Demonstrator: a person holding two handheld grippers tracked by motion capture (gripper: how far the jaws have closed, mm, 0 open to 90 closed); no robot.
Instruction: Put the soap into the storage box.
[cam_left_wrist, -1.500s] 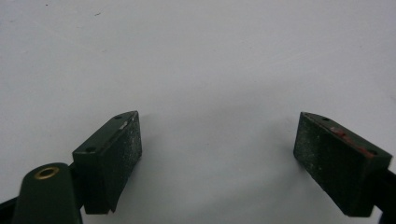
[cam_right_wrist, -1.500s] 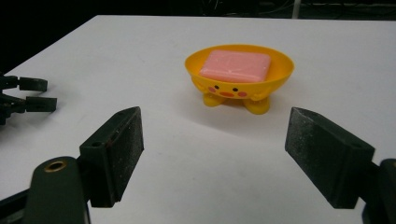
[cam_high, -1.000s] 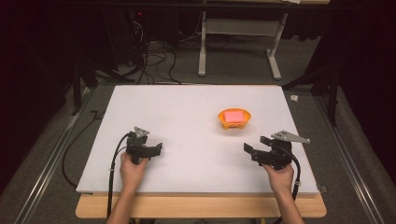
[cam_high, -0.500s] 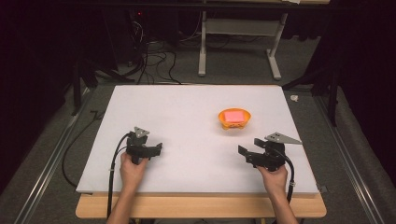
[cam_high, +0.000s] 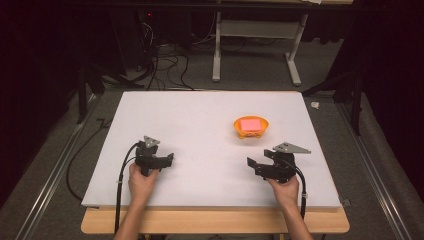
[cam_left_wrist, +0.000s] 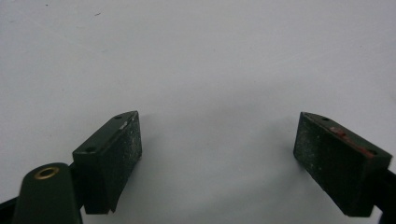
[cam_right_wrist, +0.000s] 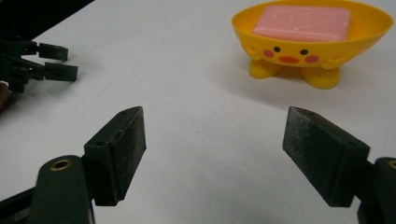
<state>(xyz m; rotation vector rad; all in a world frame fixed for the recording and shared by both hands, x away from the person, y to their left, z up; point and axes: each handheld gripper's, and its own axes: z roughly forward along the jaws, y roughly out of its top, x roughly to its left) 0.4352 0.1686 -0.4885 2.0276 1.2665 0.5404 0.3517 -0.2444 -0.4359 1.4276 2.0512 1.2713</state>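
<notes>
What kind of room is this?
Probably a lab or recording workspace: a white board table under dark surroundings, loose cables on the floor, and a hand-held black left gripper and right gripper.

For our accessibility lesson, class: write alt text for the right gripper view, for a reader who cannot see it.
A yellow soap dish with a cartoon face holds a pink soap bar on a white table. In front, the right hand-held gripper has its black jaws wide apart with nothing between them. The left hand-held gripper shows at far left.
</notes>
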